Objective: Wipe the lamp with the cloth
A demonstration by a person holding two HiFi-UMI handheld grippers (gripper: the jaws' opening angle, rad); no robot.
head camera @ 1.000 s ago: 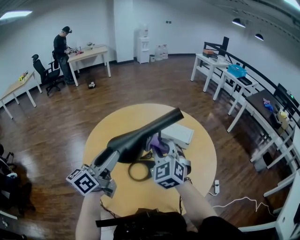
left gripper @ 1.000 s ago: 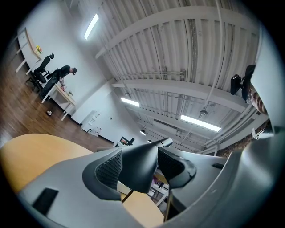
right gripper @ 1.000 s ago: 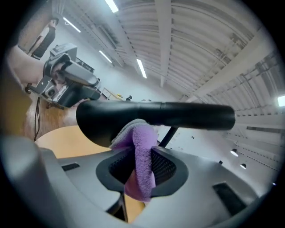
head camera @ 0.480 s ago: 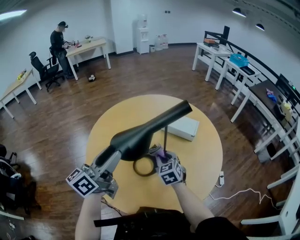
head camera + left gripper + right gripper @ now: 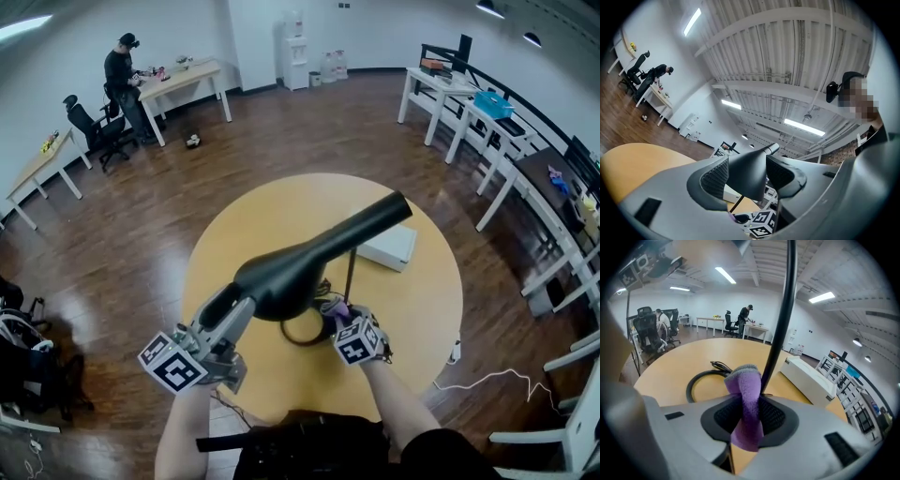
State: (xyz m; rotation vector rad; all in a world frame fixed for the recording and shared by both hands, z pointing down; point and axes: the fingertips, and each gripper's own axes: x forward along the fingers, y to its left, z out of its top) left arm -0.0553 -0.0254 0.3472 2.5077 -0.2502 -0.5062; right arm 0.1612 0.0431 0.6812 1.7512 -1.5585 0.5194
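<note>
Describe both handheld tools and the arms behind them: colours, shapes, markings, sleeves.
The left tool and right tool share a pale grey moulded body, with two jaws faced in black dimpled pads. Each carries a white cube printed with black square markers. The forearms are unsleeved; dark clothing covers the torso.

The black lamp (image 5: 300, 267) tilts its tapered head above the round table (image 5: 422, 309), clamped in my left gripper (image 5: 228, 314) — thin stem (image 5: 349, 272) down to a ring base (image 5: 298, 333) on the tabletop. The purple cloth (image 5: 746, 399), pinched in my right gripper (image 5: 749, 420), touches that stem.
</note>
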